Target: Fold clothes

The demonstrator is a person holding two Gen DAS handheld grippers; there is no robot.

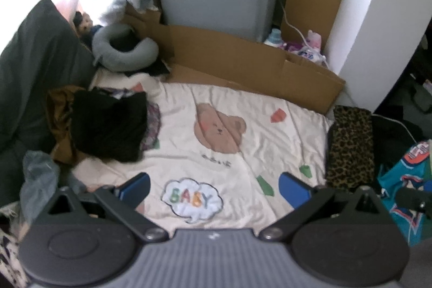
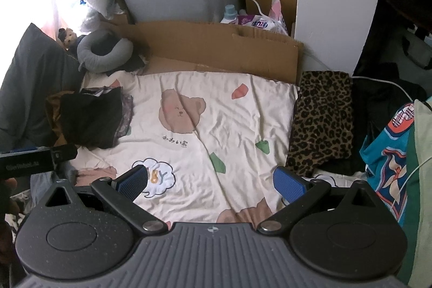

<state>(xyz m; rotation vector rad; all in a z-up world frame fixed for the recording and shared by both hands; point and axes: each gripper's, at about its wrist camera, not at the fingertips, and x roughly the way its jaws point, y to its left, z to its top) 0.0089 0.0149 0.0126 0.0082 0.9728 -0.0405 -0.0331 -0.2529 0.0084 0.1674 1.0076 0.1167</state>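
Nothing is being held at this moment: the left claw (image 1: 214, 186) and the right claw (image 2: 210, 181) are both being carried wide open and empty above the cream blanket (image 1: 264, 126) (the one with the bear and the word BABY), whose middle is lying bare. The step in hand is judged to be the fetching of a garment. The clothes are lying at the blanket's edges: a heap (image 1: 108, 123) of dark and brown pieces on the left, a leopard-print piece (image 2: 322, 120) looking already folded on the right, and a teal printed garment (image 2: 388, 153) beyond it. One claw is being called on to lower onto a loose piece, close on an edge and draw it onto the bare middle. A grey neck pillow (image 1: 124, 50) and cardboard (image 1: 243, 58) are crowding the far side, so spreading room is being limited there.
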